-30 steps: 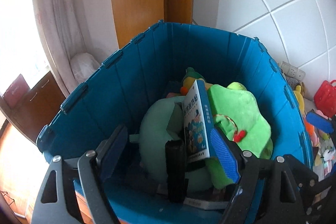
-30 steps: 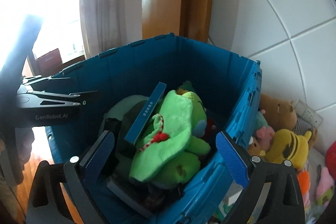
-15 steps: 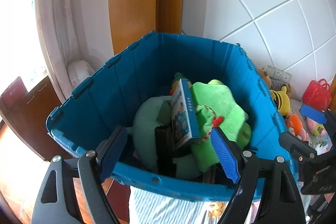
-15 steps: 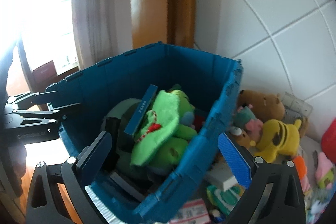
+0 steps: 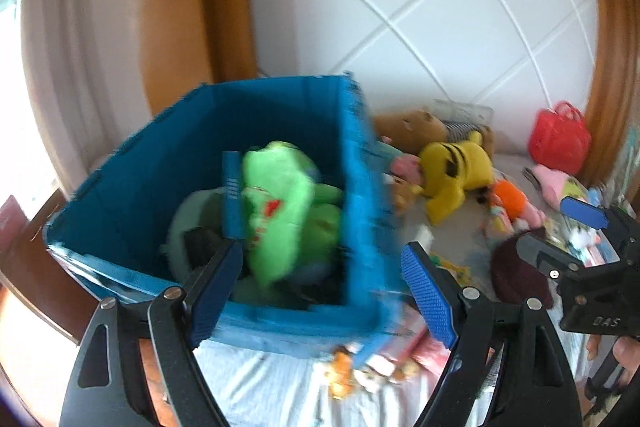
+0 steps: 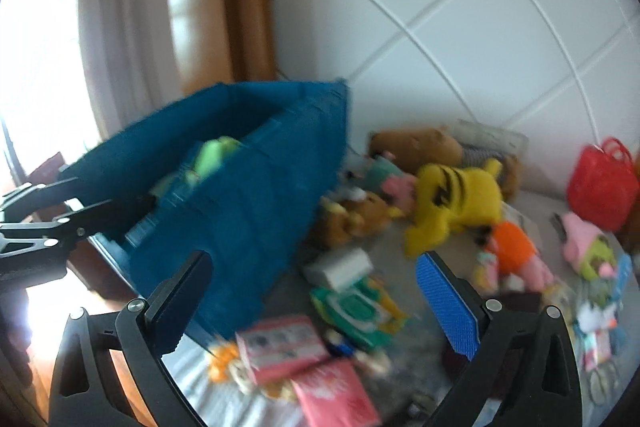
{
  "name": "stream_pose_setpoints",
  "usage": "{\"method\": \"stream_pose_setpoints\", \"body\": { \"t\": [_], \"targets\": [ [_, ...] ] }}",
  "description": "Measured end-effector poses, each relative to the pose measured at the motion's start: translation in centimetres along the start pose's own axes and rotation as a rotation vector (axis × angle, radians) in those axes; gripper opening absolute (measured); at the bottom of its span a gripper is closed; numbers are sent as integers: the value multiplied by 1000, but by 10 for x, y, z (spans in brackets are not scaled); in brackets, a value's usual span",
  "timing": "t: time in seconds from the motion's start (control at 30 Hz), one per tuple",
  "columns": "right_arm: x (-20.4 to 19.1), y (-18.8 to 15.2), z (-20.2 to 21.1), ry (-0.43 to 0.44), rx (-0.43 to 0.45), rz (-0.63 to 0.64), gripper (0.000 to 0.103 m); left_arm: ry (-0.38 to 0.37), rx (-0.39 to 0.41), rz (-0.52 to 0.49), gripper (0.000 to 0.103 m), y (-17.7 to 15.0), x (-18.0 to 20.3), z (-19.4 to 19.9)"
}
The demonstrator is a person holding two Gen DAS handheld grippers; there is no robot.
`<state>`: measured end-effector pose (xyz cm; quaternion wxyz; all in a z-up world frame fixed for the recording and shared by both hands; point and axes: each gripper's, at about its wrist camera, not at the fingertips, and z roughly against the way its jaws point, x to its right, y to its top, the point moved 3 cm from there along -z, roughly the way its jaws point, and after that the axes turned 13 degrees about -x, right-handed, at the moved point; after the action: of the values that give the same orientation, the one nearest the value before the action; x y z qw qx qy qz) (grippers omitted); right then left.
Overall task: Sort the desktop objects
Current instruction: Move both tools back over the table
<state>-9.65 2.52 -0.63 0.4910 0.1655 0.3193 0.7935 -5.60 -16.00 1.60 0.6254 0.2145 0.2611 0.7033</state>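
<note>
The yellow striped plush (image 6: 460, 195) is lying right of center on the surface (image 6: 288, 291), beside the blue crate (image 6: 256, 203) holding a green plush (image 5: 280, 203). It is probably light and squashy, best pinched across its body. Left gripper (image 5: 324, 291) and right gripper (image 6: 320, 303) are both hovering, jaws spread and empty.
</note>
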Motion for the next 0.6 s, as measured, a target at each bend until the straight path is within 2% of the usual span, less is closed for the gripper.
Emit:
{"method": "stream_pose_setpoints", "body": {
  "t": [0.2,0.5,0.6],
  "targets": [
    [76,-49,4,-53,-89,-70,103,-87,-61,-18,82,-20,69,-15],
    [171,-120,-5,-60,-202,-161,103,-53,-249,21,82,-70,143,-63],
    [202,-142,-6,-78,-231,-204,103,-57,-288,9,82,-74,157,-80]
  ]
}}
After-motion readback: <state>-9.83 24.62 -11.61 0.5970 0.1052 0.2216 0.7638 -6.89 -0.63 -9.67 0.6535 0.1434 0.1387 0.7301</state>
